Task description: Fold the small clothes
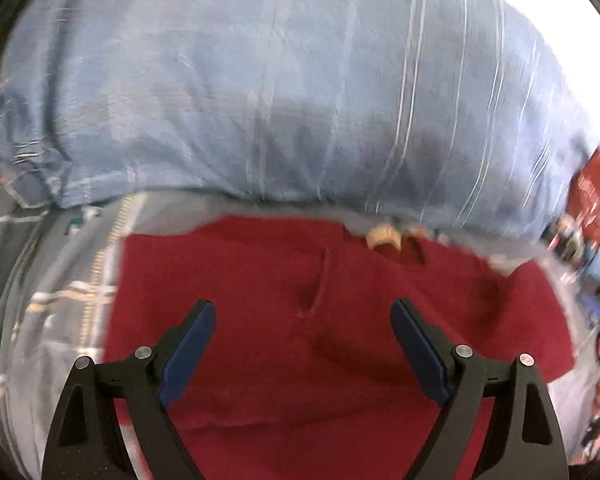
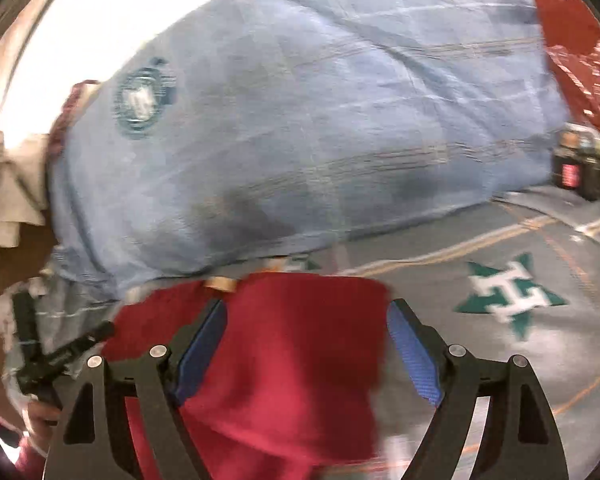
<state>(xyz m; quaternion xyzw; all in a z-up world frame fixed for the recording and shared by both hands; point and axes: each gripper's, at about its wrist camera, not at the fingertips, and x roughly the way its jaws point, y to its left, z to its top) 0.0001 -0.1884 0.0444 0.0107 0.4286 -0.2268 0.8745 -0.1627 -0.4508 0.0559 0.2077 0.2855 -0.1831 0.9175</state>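
Blur smeared most of the left wrist view, so fine detail was hard to read. The left gripper (image 1: pixel 303 318) stood with its jaws spread wide and nothing between the blue pads (image 1: pixel 188 354); they hung over a red garment (image 1: pixel 320 368) lying spread on the surface below. A short slit or fold ran down the garment's middle, and a small tan tag (image 1: pixel 382 236) showed at its far edge, half lost in the smear. Beyond it rose a large light-blue plaid pillow (image 1: pixel 260 92), its top cut off by the rim of the lens. The surface was a grey patterned bedcover (image 1: pixel 60 280), visible only at the left. At the right edge something red (image 1: pixel 596 200) and a jumble of small objects could not be made out.

From the right wrist view, the right gripper (image 2: pixel 305 320) also stood wide apart, gripping nothing. The red garment (image 2: pixel 292 360) lay between and under its fingers, its left part close against the left blue pad (image 2: pixel 200 352), though the blur left it unclear whether cloth and pad touched. The tan tag (image 2: pixel 220 283) sat at the garment's far edge, just before the pillow (image 2: pixel 320 120). This view alone showed a round teal emblem (image 2: pixel 142 98) on the pillow, a green star with a white letter (image 2: pixel 508 296) on the bedcover (image 2: pixel 500 360), and the other gripper's black frame (image 2: pixel 56 356) at the lower left. A dark container (image 2: pixel 570 170) stood at the right, and bright glare washed out the upper left.
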